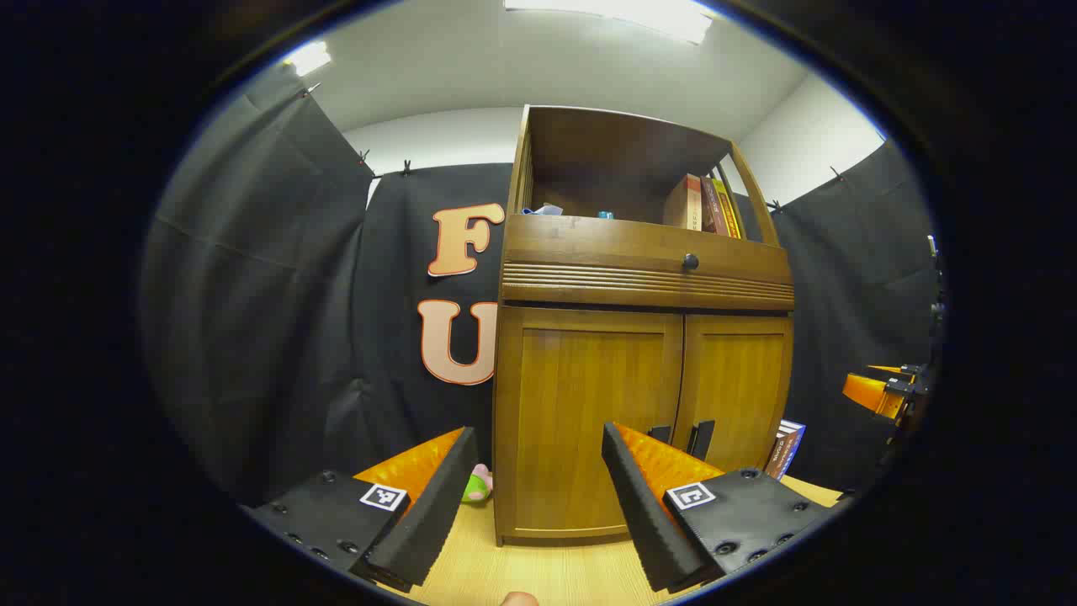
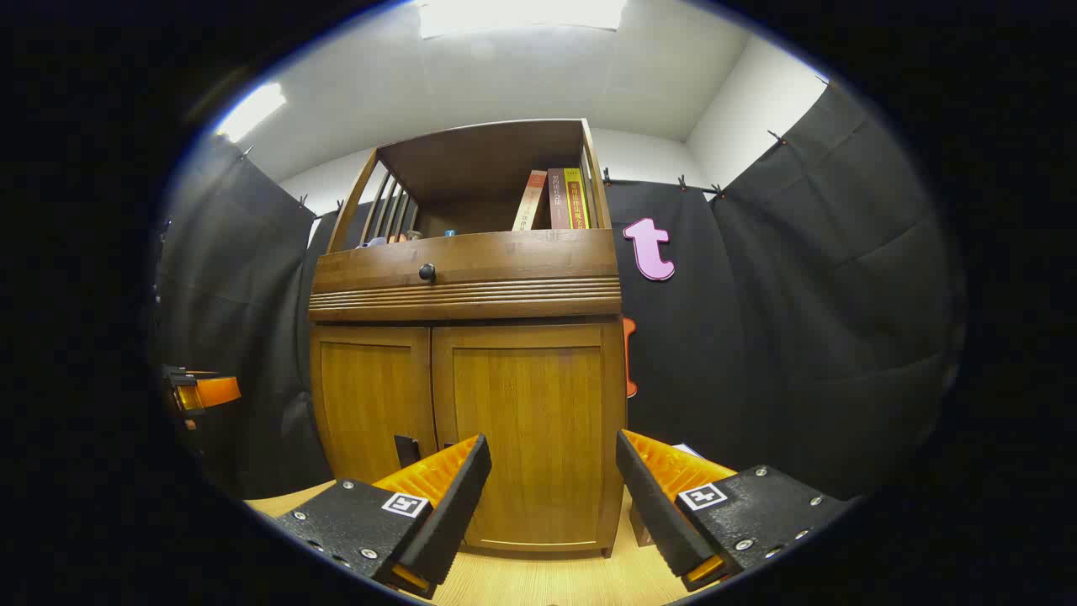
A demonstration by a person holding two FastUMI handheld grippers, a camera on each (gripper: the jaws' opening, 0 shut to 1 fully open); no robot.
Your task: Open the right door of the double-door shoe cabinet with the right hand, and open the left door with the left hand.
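The tall shoe cabinet stands upright on the wooden floor against the black cloth, facing both grippers. Its left door and right door are closed. Books stand on the top shelf. The left gripper and right gripper hang spread wide, apart from the doors.

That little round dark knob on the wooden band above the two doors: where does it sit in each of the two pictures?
Left gripper view: the knob sits right of centre, above the seam between the two shut doors.
Right gripper view: the knob sits left of centre, again above the door seam.
Shared landmark: the upright books on the open shelf, up and to the right of the knob in both views.
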